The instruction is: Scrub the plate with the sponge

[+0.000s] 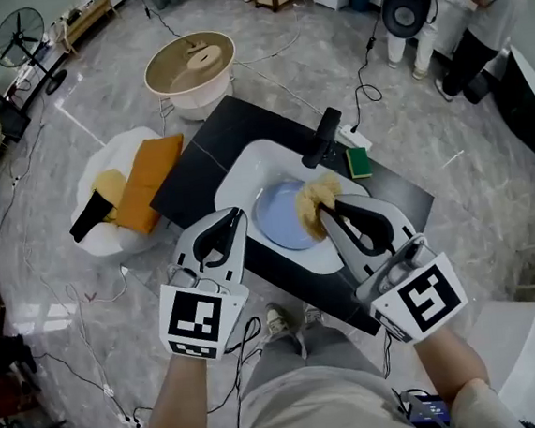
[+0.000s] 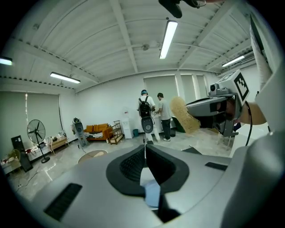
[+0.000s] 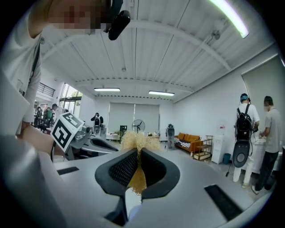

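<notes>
A pale blue plate [image 1: 278, 224] lies flat in the white sink [image 1: 245, 175]. My right gripper [image 1: 322, 208] is shut on a straw-coloured loofah sponge [image 1: 319, 197], held over the plate's right half. In the right gripper view the sponge [image 3: 138, 141] sticks out past the shut jaws [image 3: 139, 153]. My left gripper [image 1: 237, 213] hovers by the plate's left edge, its jaws shut, and I see nothing pinched between its pads. In the left gripper view its jaws [image 2: 144, 149] meet in a thin line, and the sponge [image 2: 185, 116] shows off to the right.
A black faucet [image 1: 321, 137] rises at the sink's far rim, with a green sponge [image 1: 359, 162] beside it. The sink sits in a black table [image 1: 196, 159]. A white chair with an orange cushion [image 1: 147, 182] and a round tub [image 1: 190, 67] stand to the left. People [image 1: 484, 18] stand far right.
</notes>
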The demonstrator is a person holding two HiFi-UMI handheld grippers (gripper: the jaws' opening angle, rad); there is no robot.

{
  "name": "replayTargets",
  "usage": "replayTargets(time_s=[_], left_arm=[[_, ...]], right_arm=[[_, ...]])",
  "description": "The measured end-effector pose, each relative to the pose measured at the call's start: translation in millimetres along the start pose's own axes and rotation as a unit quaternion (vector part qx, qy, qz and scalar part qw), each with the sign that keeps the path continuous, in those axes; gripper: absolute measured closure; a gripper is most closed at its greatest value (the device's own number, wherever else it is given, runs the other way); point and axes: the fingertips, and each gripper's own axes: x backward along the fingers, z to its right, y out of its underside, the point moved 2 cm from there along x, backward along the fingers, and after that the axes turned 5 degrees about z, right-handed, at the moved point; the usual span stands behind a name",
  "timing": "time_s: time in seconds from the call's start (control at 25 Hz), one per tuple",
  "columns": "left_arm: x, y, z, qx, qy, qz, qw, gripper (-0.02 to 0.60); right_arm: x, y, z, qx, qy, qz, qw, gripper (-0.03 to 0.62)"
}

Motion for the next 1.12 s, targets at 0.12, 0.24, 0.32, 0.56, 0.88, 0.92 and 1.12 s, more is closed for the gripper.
replayTargets(time_s=[0.12, 0.24, 0.32, 0.56, 0.88, 0.92, 1.12], left_arm=[[13, -6, 6, -0.019, 0.004, 0.001, 0.9998, 0.555], [27, -18, 6, -0.014, -0.007, 0.014, 0.9998, 0.555], [35, -31, 6, -0.003, -0.023, 0.033, 0.9992, 0.555], [59, -45, 7, 0.007, -0.046, 0.060, 0.9971, 0.555], [78, -53, 11, 0.009, -0.064, 0.074, 0.9951, 0.555], [79, -54, 11, 0.006, -0.066, 0.075, 0.9949, 0.555], [81, -59, 14, -0.052, -0.061, 0.070, 0.9943, 0.555]], right_arm=[[9, -15, -6, -0.004, 0.001, 0.016, 1.000, 0.546], [14, -25, -15, -0.004, -0.011, 0.025, 1.000, 0.546], [18, -32, -22, 0.004, -0.018, 0.028, 0.999, 0.546], [28, -49, -37, 0.005, -0.026, 0.044, 0.999, 0.546], [31, -61, -42, 0.004, -0.033, 0.055, 0.998, 0.546], [31, -62, -42, 0.005, -0.033, 0.056, 0.998, 0.546], [30, -64, -43, 0.001, -0.034, 0.057, 0.998, 0.546]])
